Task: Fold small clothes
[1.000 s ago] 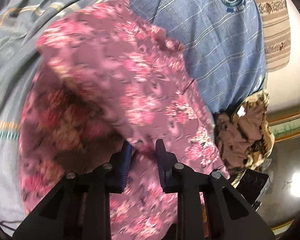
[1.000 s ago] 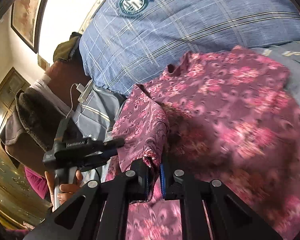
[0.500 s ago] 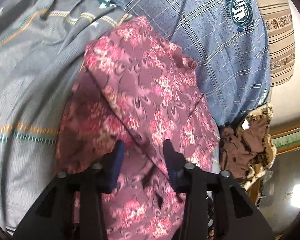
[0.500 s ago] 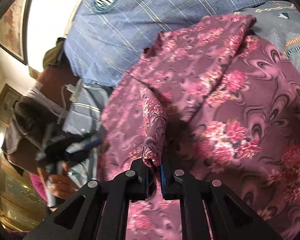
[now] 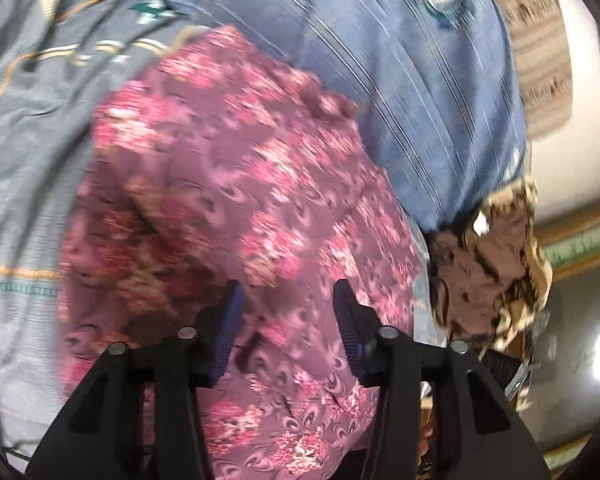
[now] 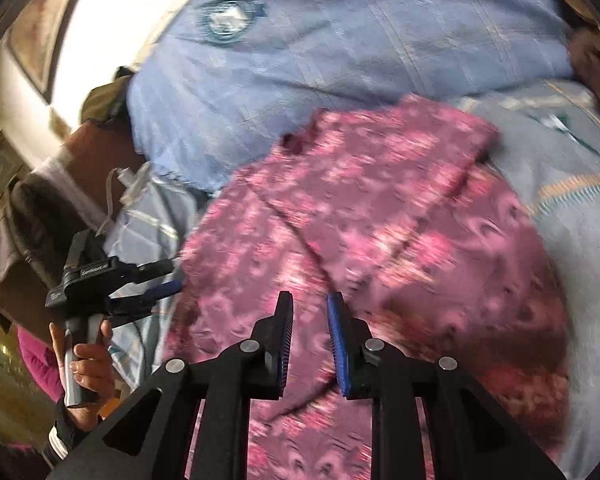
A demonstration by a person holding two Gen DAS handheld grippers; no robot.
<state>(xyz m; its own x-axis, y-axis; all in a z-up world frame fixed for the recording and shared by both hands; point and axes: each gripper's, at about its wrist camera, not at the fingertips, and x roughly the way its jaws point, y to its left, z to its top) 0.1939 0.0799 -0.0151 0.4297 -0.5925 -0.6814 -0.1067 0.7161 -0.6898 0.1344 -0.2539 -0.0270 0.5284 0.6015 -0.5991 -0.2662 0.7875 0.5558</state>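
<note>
The maroon floral garment [image 5: 236, 184] lies folded on the bed [image 5: 24, 168] — left gripper [image 5: 288, 308] and right gripper [image 6: 310, 320] both opening, fingers holding nothing.

Maroon floral garment [image 5: 236, 184] folded over, lying on grey-blue bedding

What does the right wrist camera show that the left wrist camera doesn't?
Only the right wrist view shows the left gripper from outside, held in a hand.

Only the left wrist view shows a brown leopard-print cloth beside the bed and a glossy floor.

Both show the pink floral garment on grey bedding below a blue plaid pillow. Both grippers' jaws are opening, with nothing gripped; the right gripper hovers over the garment.
</note>
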